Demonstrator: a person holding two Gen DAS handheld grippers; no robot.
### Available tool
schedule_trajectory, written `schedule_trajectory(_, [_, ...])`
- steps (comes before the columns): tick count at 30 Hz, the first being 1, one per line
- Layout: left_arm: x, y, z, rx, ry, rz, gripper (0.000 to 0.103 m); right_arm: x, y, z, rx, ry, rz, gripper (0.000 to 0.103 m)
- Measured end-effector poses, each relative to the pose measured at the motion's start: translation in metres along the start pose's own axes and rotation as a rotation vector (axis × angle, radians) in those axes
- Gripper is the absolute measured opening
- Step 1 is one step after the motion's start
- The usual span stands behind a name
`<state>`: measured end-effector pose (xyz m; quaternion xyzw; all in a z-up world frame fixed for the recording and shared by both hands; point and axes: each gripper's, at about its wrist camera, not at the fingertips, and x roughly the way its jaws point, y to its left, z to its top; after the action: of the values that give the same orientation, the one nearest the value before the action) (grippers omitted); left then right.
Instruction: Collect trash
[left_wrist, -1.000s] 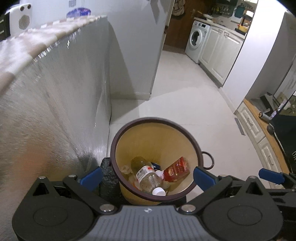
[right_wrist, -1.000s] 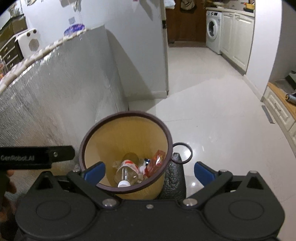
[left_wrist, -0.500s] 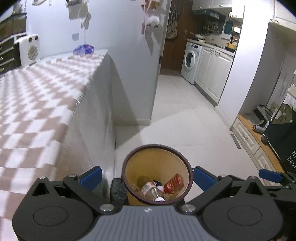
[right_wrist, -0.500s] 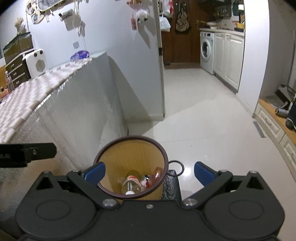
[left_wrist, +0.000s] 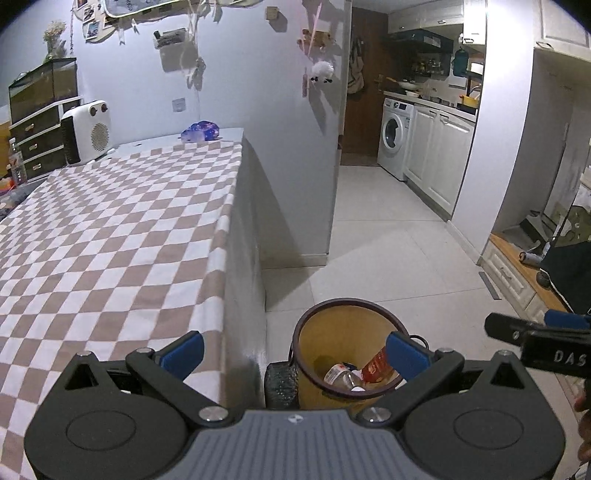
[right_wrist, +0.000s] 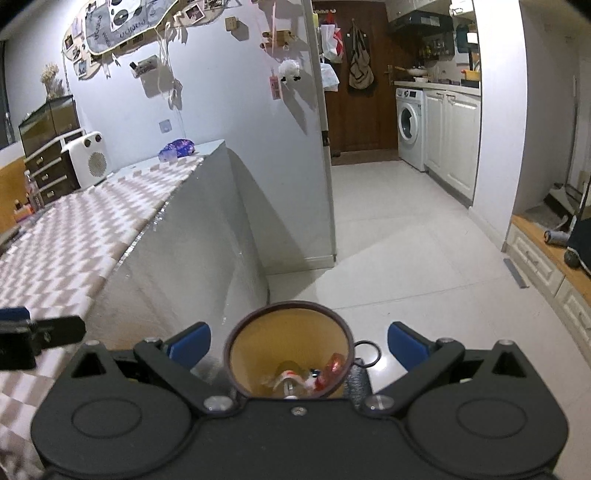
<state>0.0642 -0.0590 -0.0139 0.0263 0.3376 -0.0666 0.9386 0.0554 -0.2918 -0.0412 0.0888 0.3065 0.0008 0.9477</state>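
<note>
Trash bin (left_wrist: 345, 354) on the floor at the bench (left_wrist: 110, 236) end, both grippers hovering above it, jaws spread, gripping nothing.

I am reading the left gripper (left_wrist: 293, 352) and right gripper (right_wrist: 297, 341) as released and empty. Bin is sitting just beside the draped bench side, holding a clear plastic bottle (left_wrist: 341, 374) and a red wrapper (left_wrist: 375, 367). I am judging these light and crushable, the bottle smooth and likely to slip; the neck looks the surest hold. I am taking the bin as stiff, best gripped at its dark rim or the small side ring (right_wrist: 366, 353). A bluish crumpled item (left_wrist: 200, 130) is lying at the bench's far end, too small to identify. The bin's base and the dark object (left_wrist: 281, 384) against it are partly hidden by the gripper bodies.
</note>
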Motion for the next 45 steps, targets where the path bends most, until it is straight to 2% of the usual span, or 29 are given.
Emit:
schedule_trajectory(6, [-0.01,0.016,-0.004,-0.021,-0.002,0.004,0.103,-0.022,0.017,0.003,-0.03,-0.026,-0.023,0.103])
schedule_trajectory(11, [-0.014,0.025,-0.007,-0.025,-0.001,0.005,0.103,-0.031,0.024,0.003,-0.042,-0.012,-0.036,0.103])
schedule_trajectory(22, [-0.008,0.036,-0.018,-0.018,0.036,0.01,0.103,-0.034,0.036,-0.003,-0.068,0.02,-0.061,0.103])
schedule_trajectory(45, [-0.005,0.045,-0.026,-0.034,0.052,0.006,0.103,-0.032,0.048,-0.011,-0.087,0.053,-0.085,0.103])
